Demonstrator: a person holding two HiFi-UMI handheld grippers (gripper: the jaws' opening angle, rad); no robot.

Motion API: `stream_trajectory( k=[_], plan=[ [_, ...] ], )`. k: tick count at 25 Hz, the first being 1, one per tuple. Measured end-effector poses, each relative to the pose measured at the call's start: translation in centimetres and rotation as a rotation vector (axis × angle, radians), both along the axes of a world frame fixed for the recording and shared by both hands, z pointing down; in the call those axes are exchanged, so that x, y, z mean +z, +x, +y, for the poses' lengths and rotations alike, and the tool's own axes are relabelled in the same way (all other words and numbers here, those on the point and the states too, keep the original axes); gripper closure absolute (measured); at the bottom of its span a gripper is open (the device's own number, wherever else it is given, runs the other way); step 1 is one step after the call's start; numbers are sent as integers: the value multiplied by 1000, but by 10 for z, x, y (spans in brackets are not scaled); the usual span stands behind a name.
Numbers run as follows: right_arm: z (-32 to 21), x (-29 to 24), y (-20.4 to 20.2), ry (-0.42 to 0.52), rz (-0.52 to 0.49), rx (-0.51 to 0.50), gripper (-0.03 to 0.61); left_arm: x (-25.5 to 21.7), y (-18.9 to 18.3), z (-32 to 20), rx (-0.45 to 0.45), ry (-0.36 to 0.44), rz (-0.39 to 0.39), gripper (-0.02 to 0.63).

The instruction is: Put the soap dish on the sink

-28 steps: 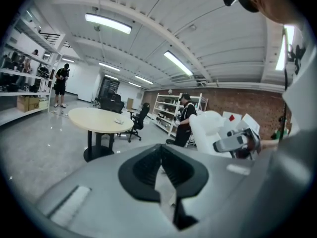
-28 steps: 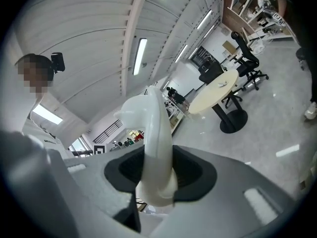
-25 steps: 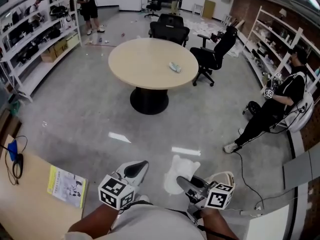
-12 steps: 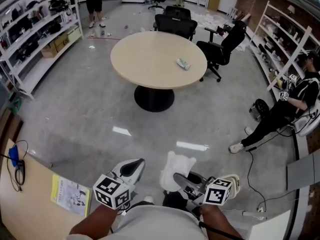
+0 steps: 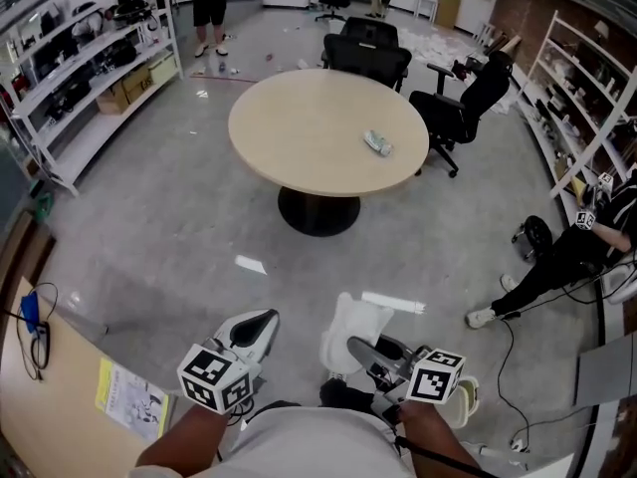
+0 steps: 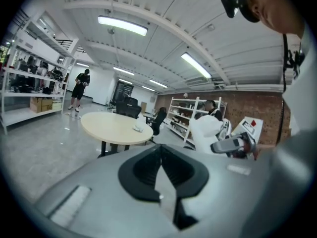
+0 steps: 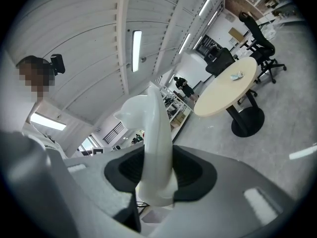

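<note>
Round table point(image 5: 323, 132) has slid right and looks nearer in the head view than a second ago; the seated person point(image 5: 572, 257) is now at the right edge of frame. Right gripper point(image 5: 360, 351) is clamped on the white soap dish point(image 5: 354, 327), which stands upright between the jaws and sticks out past the tips. Left gripper point(image 5: 259, 327) is pinched closed with nothing in it. Both are low over the grey floor point(image 5: 179, 237). A small packet point(image 5: 378, 143) lies near the table's right edge.
</note>
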State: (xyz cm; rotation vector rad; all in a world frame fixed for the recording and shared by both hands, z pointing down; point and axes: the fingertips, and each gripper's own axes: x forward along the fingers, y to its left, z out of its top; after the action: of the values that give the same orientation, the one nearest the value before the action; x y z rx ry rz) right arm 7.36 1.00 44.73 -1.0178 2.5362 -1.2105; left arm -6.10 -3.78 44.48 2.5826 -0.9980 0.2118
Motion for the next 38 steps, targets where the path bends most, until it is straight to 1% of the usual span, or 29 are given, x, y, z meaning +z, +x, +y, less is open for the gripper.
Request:
stream_trajectory(
  k=[3,6,9,11,14,17,22,26,30,35,38],
  plan=[
    [-24,-3,17,18,-14,-10,430,0,19,-21,-1,10,-16,607],
    [-50,-3,35,15,-25,-29,430,-4,38,-50,-29,14,-15,607],
    [-77,-4,59,3,-23,-39,430,-4,64,-74,-31,-20,8,607],
    [-91,-5,74,8,-26,-46,430,0,80,-85,-22,-39,6,607],
    [-111,-5,93,24,-28,-62,431,-1,97,-103,-46,-20,-6,607],
    [-126,3,108,7,-42,-62,431,1,110,-114,-56,-21,-18,607],
    [-144,4,123,-2,-64,-65,431,0,116,-129,-71,-21,-77,607],
    [-160,10,125,-16,-67,-76,431,4,116,-142,-86,-41,-85,607],
    [-179,17,123,-16,-64,-83,431,19,115,-159,-86,-61,-96,607],
    [-215,28,128,-27,-46,-69,431,32,120,-205,-93,-61,-88,607],
    [-233,33,127,-45,-39,-53,431,33,120,-230,-77,-63,-84,607]
  ],
)
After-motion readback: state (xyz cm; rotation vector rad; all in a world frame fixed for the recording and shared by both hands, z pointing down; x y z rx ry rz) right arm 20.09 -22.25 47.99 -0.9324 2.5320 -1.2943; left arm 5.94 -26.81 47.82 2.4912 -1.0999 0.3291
